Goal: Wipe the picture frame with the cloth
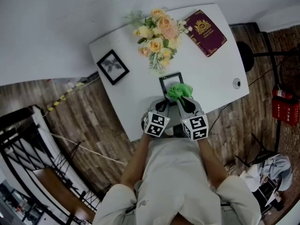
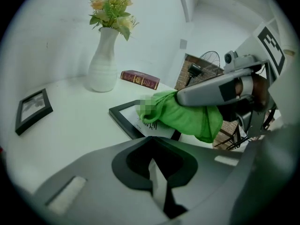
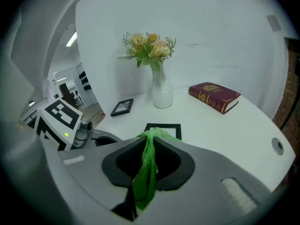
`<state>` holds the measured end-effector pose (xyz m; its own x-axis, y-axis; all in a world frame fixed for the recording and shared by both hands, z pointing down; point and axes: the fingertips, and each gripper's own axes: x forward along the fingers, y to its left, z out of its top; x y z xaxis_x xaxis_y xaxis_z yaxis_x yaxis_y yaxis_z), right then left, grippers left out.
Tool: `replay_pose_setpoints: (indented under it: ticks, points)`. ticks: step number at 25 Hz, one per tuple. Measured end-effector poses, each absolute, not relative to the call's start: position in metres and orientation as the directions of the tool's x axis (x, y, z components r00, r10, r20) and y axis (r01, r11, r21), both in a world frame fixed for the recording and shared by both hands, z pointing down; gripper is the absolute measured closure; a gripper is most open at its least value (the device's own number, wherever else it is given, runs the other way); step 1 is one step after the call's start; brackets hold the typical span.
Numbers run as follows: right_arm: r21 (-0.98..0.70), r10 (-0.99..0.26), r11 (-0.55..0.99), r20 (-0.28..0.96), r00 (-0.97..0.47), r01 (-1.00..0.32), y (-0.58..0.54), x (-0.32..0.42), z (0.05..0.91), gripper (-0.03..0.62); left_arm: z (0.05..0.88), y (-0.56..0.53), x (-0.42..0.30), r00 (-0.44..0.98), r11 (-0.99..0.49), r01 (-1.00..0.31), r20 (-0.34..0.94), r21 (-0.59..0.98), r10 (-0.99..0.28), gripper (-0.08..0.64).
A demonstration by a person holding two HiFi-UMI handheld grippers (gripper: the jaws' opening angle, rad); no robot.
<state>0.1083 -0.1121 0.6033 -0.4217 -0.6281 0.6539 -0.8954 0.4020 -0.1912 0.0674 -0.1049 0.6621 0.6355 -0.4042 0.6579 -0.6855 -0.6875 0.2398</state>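
Observation:
A black picture frame (image 1: pixel 169 80) lies flat on the white table (image 1: pixel 136 102), near its front edge. A green cloth (image 1: pixel 180 90) rests bunched on the frame's near right part. My right gripper (image 1: pixel 183 100) is shut on the cloth (image 3: pixel 147 172), which hangs between its jaws and over the frame (image 3: pixel 163 126). My left gripper (image 1: pixel 162 106) sits just left of it, jaws shut, with its tips (image 2: pixel 151 139) at the frame's near edge (image 2: pixel 123 116). Whether it grips the frame is hidden. The left gripper view shows the cloth (image 2: pixel 187 114) draped under the right gripper's finger.
A second small black frame (image 1: pixel 112 67) lies at the table's left corner. A white vase of flowers (image 1: pixel 157 34) and a red book (image 1: pixel 205 33) stand at the back. A cable hole (image 1: pixel 236 83) is at the right edge. Wooden floor surrounds the table.

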Motion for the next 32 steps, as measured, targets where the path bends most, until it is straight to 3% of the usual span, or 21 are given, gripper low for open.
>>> replay_pose_setpoints:
  ticks: [8, 16, 32]
  points:
    - [-0.342, -0.553, 0.349, 0.676, -0.486, -0.872, -0.096, 0.081, 0.651, 0.545, 0.663, -0.106, 0.068, 0.643, -0.700, -0.675, 0.651, 0.232, -0.404, 0.540]
    - [-0.238, -0.591, 0.361, 0.690, -0.418, -0.902, -0.095, 0.096, 0.660, 0.545, 0.664, -0.105, 0.067, 0.646, -0.715, -0.663, 0.653, 0.223, -0.395, 0.540]
    - [-0.029, -0.677, 0.185, 0.721, -0.149, -0.982, -0.094, 0.180, 0.653, 0.545, 0.667, -0.107, 0.067, 0.677, -0.752, -0.621, 0.633, 0.219, -0.375, 0.540]
